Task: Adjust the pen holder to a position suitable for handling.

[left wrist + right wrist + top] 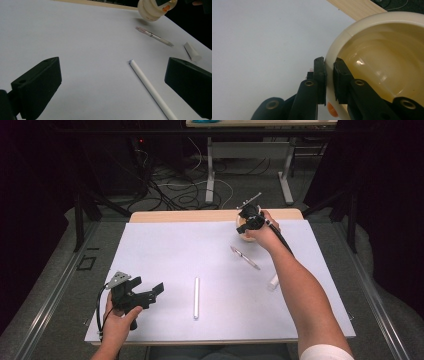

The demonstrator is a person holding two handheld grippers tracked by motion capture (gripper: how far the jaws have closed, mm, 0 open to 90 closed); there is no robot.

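— What lay on the bench [150,250]?
— A white tube [196,297] near the front, a pen [245,257] farther back, and a small white cap [273,281] to its right.
— Touching?
— No, all apart.

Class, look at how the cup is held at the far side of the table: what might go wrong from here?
The right gripper pinches only the thin rim of the cream cup, one jaw inside and one outside, so the cup could twist or slip out. Held near the far table edge, it might drop off. A fall could also hit the pen below.
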